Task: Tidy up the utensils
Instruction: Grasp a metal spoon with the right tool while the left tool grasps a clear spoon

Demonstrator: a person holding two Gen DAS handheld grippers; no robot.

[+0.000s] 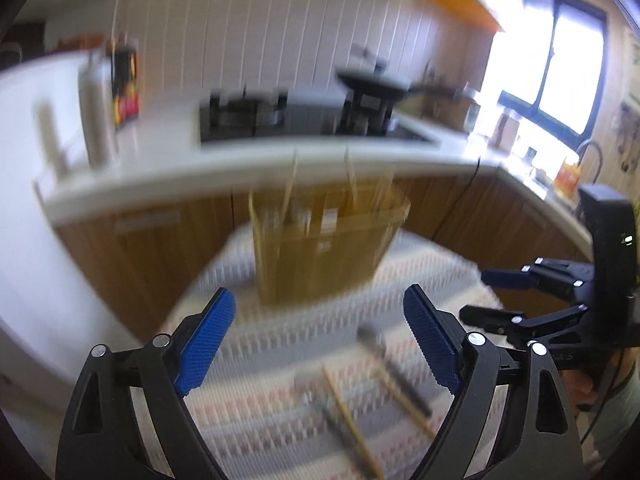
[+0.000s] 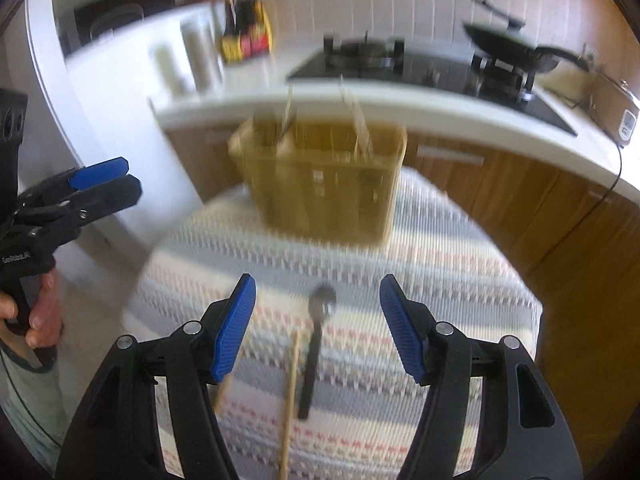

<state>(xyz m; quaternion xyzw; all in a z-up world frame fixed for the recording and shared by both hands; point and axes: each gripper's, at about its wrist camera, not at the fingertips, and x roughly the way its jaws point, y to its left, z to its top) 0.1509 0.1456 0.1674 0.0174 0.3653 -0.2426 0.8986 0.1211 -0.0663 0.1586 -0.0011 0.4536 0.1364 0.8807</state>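
the left gripper [image 1: 320, 336] hangs with jaws wide apart and nothing between them, above a striped cloth [image 1: 420, 280]. a dark spoon [image 1: 394, 368] and a chopstick [image 1: 352, 424] lie blurred on the cloth. a yellow basket [image 1: 328, 248] stands beyond. the right gripper [image 1: 488, 296] shows at the right edge.

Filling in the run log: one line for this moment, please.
left gripper: open, empty | right gripper: open, empty | dark spoon, chopsticks: on cloth | basket: behind

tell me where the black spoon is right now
In the right wrist view the black spoon lies on the striped cloth, just right of a wooden chopstick, nearer the camera than the yellow utensil basket.
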